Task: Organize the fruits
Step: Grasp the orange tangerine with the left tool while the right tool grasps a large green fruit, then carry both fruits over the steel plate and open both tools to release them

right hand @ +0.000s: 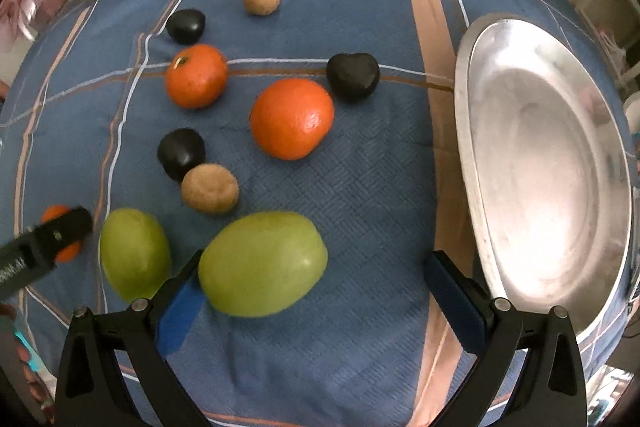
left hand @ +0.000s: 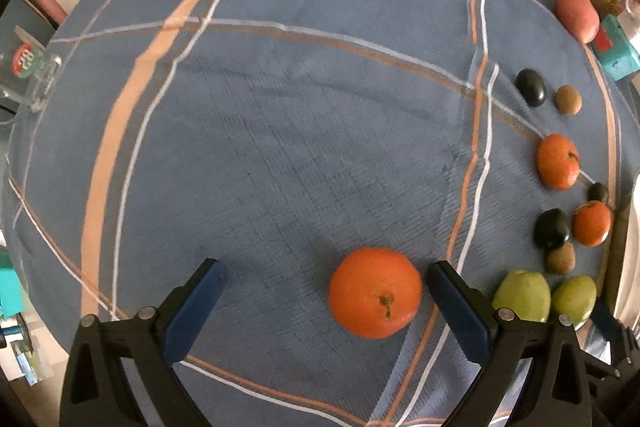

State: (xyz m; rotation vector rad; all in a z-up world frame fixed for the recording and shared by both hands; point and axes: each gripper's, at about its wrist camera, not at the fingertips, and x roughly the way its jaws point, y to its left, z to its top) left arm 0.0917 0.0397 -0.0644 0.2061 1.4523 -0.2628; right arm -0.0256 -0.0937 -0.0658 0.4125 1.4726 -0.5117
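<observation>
Three oranges, two green mangoes (three dark plums).

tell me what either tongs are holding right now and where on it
Nothing held. Left tongs open beside an orange; right tongs open around a green fruit.

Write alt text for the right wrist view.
An open right hand-held gripper frames a green mango lying against its left finger on a blue plaid tablecloth. Beyond lie a second green mango, oranges, dark avocados and kiwis, with an empty steel platter at right.
</observation>
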